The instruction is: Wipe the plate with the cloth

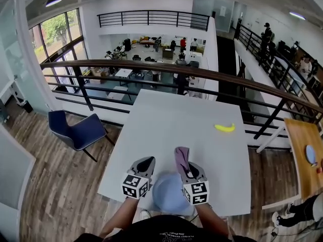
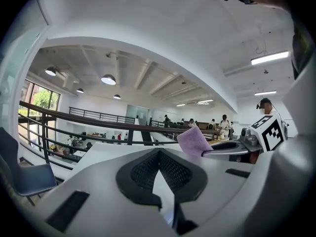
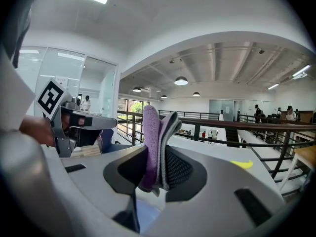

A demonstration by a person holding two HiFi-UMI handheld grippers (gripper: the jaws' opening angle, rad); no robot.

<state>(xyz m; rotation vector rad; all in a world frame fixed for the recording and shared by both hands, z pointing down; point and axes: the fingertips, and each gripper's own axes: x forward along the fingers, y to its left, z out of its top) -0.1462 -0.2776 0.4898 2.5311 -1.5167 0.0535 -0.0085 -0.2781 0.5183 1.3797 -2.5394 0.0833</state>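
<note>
My left gripper (image 2: 159,154) has its jaws pressed together with nothing between them. My right gripper (image 3: 157,174) pinches the folded purple cloth (image 3: 152,142), which stands up out of its jaws. Both grippers point away from me, side by side. The pale blue plate (image 1: 166,194) sits below and between them at the near edge of the white table (image 1: 171,115). A banana (image 1: 225,128) lies farther out to the right.

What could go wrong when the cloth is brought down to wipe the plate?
The plate lies near the table's front edge, and the shut, empty left gripper does not steady it; a wipe might slide it off.
The right gripper pinches only part of the cloth, which may slip loose.
</note>
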